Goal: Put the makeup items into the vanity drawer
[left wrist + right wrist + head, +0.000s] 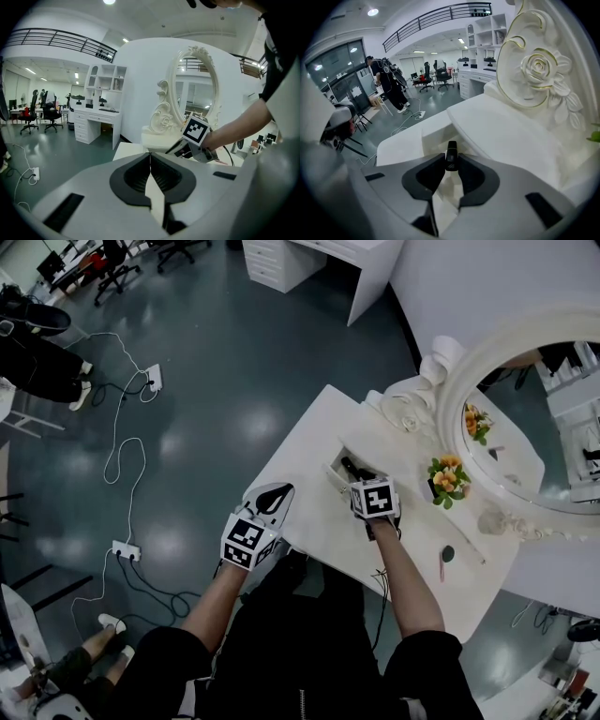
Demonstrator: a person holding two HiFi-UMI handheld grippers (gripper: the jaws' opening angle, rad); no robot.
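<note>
Makeup in play is a slim dark tube (pixel 451 157), possibly a mascara or lip product; its label is too small to read. It stands nearly upright at the tips of the right gripper (pixel 451 165), whose jaws are partly closed and pinch the tube by its lower end, so most of its length sticks out past the pads. It hangs just above the open drawer (pixel 429 139), a shallow white compartment set into the vanity top.

The tube looks light, rigid and smooth-sided, so I judge weight to be no concern and slipping or pivoting to be the real risk with such a short pinch. A hold across the middle of the barrel, pads flat on its sides, would steady it better. It should take a short drop into the drawer without harm.

In the head view the right gripper (pixel 360 476) reaches over the drawer (pixel 334 472) near the middle of the white bench (pixel 305 451). The left gripper (pixel 150 157) has its jaws fully together with nothing between them, and it hovers at the bench's near left edge, well apart from the drawer.

Farther right, a few small loose items (pixel 447 555) lie on the bench, near the flowers (pixel 447 478) and the ornate mirror (pixel 457 395)
</note>
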